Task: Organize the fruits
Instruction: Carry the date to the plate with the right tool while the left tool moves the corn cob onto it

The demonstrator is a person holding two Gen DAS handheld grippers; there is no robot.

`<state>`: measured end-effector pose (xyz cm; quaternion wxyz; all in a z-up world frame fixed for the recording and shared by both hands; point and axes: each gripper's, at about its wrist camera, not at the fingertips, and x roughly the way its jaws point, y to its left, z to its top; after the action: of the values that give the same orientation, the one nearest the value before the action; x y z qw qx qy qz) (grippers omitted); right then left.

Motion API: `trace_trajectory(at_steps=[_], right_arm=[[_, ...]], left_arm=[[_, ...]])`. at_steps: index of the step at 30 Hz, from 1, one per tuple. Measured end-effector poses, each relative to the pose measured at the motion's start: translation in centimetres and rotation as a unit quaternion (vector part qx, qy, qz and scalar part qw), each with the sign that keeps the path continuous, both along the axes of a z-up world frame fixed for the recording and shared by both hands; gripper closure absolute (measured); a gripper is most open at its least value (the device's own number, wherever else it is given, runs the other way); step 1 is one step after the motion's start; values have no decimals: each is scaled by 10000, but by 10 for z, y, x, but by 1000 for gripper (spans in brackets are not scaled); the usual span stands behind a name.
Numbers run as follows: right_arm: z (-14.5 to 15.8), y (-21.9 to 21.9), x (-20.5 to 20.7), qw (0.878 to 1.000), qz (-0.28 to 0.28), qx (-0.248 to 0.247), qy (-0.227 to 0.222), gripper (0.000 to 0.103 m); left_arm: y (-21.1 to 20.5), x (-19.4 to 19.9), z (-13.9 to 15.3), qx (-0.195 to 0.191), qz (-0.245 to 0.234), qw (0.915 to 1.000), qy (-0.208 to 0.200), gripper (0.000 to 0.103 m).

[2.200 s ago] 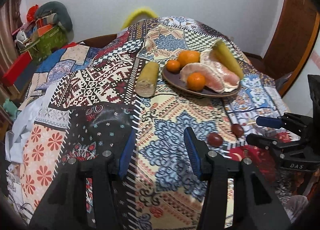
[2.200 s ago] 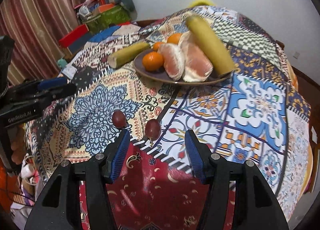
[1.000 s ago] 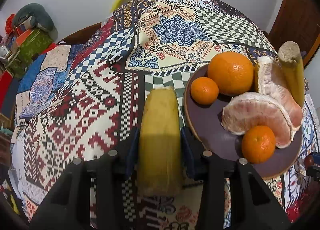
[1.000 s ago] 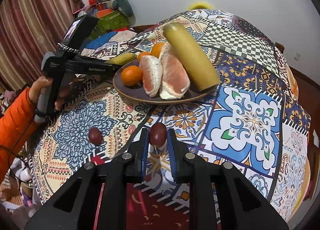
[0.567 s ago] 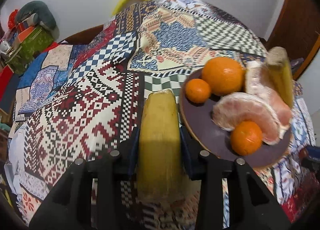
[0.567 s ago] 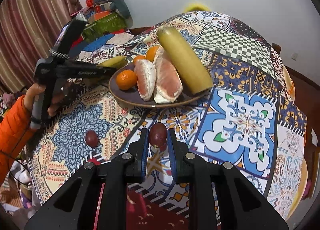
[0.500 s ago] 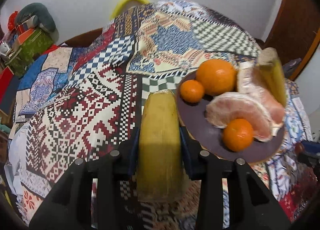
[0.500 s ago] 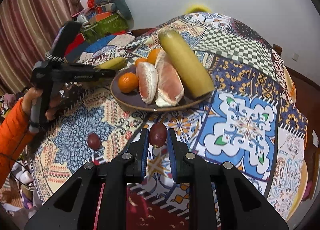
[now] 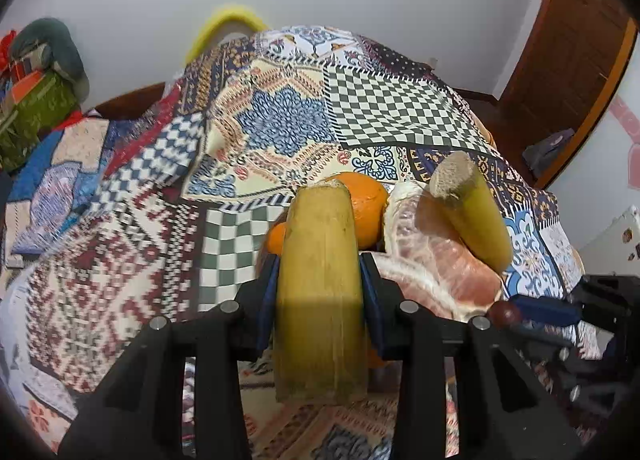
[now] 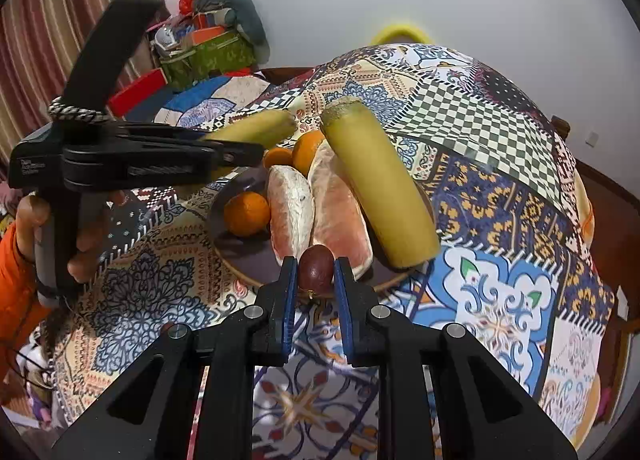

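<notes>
Currently the patchwork cloth (image 10: 500, 188) is covering the whole table, and the dark plate (image 10: 240, 260) is sitting on it as the collecting point. On the plate the long cane piece (image 10: 378, 184) is leaning across two peeled pomelo wedges (image 10: 316, 204), with three oranges (image 10: 246, 213) crowding the far and left side, so free room looks scarce.

The left gripper (image 9: 320, 284) is pinching a second cane piece (image 9: 320, 292) across its width, jaws pressed to both sides; it is hanging in the air over the plate's left edge, apparently being carried in to join the first. Holding it mid-length probably keeps it from tipping.

The right gripper (image 10: 316, 280) is squeezing a small dark red fruit (image 10: 317, 266) between its blue pads (image 10: 289, 300), held just at the plate's near rim. Judgement: both pieces are on their way to the plate; neither is released yet.
</notes>
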<state>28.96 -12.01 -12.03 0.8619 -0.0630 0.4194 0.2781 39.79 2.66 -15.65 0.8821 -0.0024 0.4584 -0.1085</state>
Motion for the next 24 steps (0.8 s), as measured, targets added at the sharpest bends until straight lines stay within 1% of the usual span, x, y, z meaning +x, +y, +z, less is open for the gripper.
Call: trace_trajectory(at_steps=[2, 6, 8, 12, 14, 16, 18, 24], right_arm=[[-3, 3, 3, 10000, 20, -45, 6, 86], [-9, 7, 7, 9999, 75, -115, 31, 86], [-12, 9, 7, 9998, 90, -148, 40, 86], [-16, 10, 8, 9997, 103, -204, 78, 86], [-17, 10, 8, 9997, 112, -227, 74, 86], [-16, 10, 8, 9996, 115, -240, 70, 86], [-16, 10, 8, 9996, 115, -242, 68, 86], [-16, 11, 8, 9995, 149, -277, 57, 86]], left_arm=[[-2, 2, -4, -24, 80, 10000, 5, 65], [-9, 1, -5, 179, 81, 9997, -126, 65], [-9, 0, -5, 217, 41, 9997, -137, 64], [-4, 2, -6, 24, 57, 10000, -33, 64], [-2, 1, -7, 27, 64, 10000, -21, 62], [-2, -1, -7, 91, 86, 9999, -55, 58], [-1, -2, -8, 133, 95, 9999, -40, 57], [6, -3, -10, 9, 106, 9999, 76, 54]])
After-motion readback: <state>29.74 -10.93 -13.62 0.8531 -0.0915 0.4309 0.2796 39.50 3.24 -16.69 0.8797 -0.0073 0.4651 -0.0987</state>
